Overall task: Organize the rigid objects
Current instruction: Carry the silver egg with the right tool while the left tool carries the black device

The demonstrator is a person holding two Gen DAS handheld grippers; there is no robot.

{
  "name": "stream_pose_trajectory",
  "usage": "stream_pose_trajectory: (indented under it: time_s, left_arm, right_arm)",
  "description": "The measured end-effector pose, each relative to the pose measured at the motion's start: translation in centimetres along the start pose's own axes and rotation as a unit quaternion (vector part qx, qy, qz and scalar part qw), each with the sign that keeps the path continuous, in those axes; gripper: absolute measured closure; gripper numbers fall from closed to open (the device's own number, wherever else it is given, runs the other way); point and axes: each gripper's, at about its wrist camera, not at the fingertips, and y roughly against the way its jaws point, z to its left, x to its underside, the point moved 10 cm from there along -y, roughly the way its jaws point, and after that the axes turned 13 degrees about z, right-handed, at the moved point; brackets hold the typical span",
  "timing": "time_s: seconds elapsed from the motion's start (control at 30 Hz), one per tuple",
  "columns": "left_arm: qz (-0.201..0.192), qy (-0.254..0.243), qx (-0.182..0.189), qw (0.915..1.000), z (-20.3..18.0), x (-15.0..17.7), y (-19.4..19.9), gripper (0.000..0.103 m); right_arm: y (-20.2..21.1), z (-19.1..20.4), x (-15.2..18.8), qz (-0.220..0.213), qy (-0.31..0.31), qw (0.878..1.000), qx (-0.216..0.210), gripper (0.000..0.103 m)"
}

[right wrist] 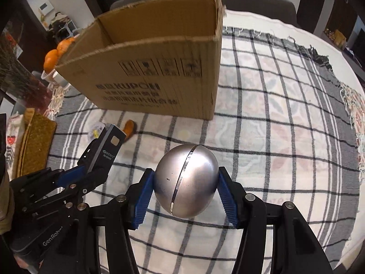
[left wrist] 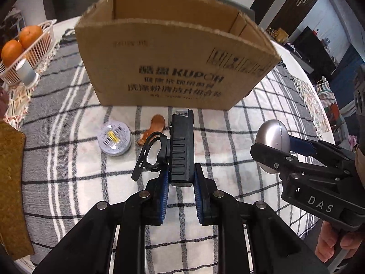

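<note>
My left gripper (left wrist: 181,178) is shut on a black bike light (left wrist: 181,146) with a strap mount on its left side, held above the checked cloth. In the right wrist view the same light (right wrist: 107,150) shows at the left in the left gripper (right wrist: 91,171). My right gripper (right wrist: 186,182) is shut on a silver egg-shaped case (right wrist: 186,180), also lifted off the table; it appears at the right of the left wrist view as the silver case (left wrist: 272,141). An open cardboard box (left wrist: 173,52) stands behind both, seen too as the box (right wrist: 155,68).
On the cloth lie a round clear tin (left wrist: 114,139) and a small orange-brown piece (left wrist: 155,127). A white basket (left wrist: 41,45) with oranges sits at the far left, a brown mat (left wrist: 11,194) at the left edge. The checked tablecloth (right wrist: 285,125) stretches right.
</note>
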Motion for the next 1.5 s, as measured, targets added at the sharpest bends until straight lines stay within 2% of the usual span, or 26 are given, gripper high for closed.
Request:
stream_pose_trajectory:
  time_s: [0.57, 0.8, 1.17, 1.5]
  left_arm:
    - [-0.081, -0.026, 0.005, 0.9963, -0.7, -2.3, 7.2, 0.082]
    - [-0.108, -0.033, -0.004, 0.9936, -0.6, -3.7, 9.5, 0.082]
    - [-0.132, -0.037, -0.009, 0.9906, 0.2, -5.7, 12.0, 0.082]
    - [-0.137, -0.034, -0.021, 0.9897, 1.5, -8.3, 12.8, 0.082]
  right_arm:
    - [7.1, 2.5, -1.9, -0.093, 0.01, 0.996, -0.007, 0.047]
    - [9.4, 3.1, -2.9, -0.126, 0.01, 0.992, -0.006, 0.047]
    - [11.8, 4.3, -5.2, -0.167, 0.011, 0.986, -0.008, 0.047]
    - [11.8, 5.2, -7.8, -0.171, 0.015, 0.985, -0.015, 0.047]
